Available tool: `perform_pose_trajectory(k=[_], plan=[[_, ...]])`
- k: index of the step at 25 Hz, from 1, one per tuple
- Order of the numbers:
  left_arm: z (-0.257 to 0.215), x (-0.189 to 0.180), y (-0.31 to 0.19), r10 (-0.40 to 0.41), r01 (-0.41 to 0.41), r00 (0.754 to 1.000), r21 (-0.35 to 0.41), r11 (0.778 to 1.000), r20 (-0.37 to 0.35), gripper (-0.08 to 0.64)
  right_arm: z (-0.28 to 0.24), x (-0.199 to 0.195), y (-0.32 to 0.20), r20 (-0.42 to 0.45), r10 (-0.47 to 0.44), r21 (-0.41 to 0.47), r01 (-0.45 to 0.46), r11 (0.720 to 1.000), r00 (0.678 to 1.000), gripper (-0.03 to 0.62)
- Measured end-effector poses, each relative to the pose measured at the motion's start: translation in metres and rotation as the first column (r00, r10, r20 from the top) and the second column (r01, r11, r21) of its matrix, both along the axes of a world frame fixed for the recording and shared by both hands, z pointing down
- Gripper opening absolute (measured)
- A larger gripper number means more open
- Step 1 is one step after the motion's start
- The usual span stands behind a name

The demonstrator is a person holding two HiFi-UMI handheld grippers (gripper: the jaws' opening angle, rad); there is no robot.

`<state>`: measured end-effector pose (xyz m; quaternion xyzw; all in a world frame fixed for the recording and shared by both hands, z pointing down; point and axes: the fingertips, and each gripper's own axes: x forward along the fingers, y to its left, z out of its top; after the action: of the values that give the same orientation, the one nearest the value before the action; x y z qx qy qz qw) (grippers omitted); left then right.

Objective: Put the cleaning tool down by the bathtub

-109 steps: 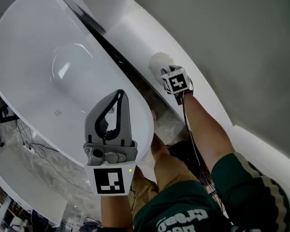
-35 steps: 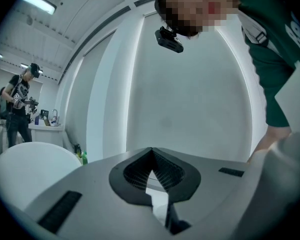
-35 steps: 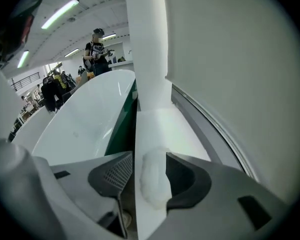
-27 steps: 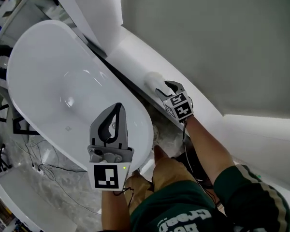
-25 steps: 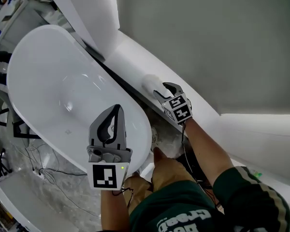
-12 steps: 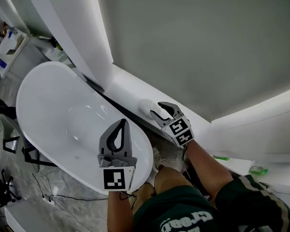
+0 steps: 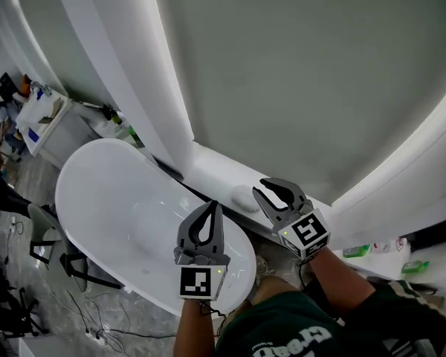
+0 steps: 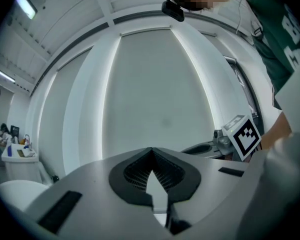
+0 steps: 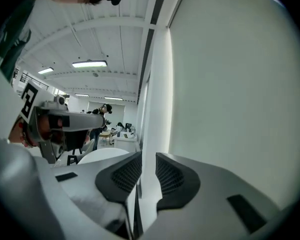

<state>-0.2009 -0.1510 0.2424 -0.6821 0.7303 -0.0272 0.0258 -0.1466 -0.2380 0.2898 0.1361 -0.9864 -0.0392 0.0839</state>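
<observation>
The white round cleaning tool (image 7: 242, 197) lies on the white ledge (image 7: 212, 171) beside the white bathtub (image 7: 119, 222), with nothing holding it. My right gripper (image 7: 273, 187) hovers just right of it and apart from it. Its jaws are closing, a narrow gap still shows between them in the right gripper view (image 9: 147, 156), and nothing is in that gap. My left gripper (image 7: 212, 205) hangs over the tub's near end, tips together and empty, also in the left gripper view (image 8: 151, 150). Both grippers point at the grey wall.
A grey wall panel (image 7: 297, 73) with lit white edges rises behind the ledge. A cabinet with bottles (image 7: 41, 117) stands at the far left. Green bottles (image 7: 357, 251) lie on a shelf at right. Cables (image 7: 97, 326) trail on the floor beside the tub.
The right gripper has drawn back to the right, away from the cleaning tool, and its jaws have narrowed. The tool stays on the ledge. The head view has tilted up toward the wall.
</observation>
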Motion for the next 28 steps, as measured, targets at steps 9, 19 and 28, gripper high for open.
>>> perform_pose_trajectory(k=[9, 19, 28], plan=[[-0.045, 0.038, 0.048, 0.061, -0.062, 0.998, 0.040, 0.997, 0.017, 0.008, -0.075, 0.033, 0.074, 0.136, -0.015, 0.098, 0.001, 0.995, 0.991, 0.017], [-0.067, 0.063, 0.088, 0.128, -0.133, 0.989, 0.072, 0.989, 0.075, 0.008, -0.106, 0.050, 0.129, 0.233, -0.003, 0.075, -0.015, 0.997, 0.972, 0.015], [-0.067, 0.066, 0.104, 0.141, -0.146, 0.987, 0.077, 0.986, 0.073, 0.008, -0.106, 0.062, 0.152, 0.190, 0.033, 0.134, -0.059, 0.989, 0.981, 0.014]])
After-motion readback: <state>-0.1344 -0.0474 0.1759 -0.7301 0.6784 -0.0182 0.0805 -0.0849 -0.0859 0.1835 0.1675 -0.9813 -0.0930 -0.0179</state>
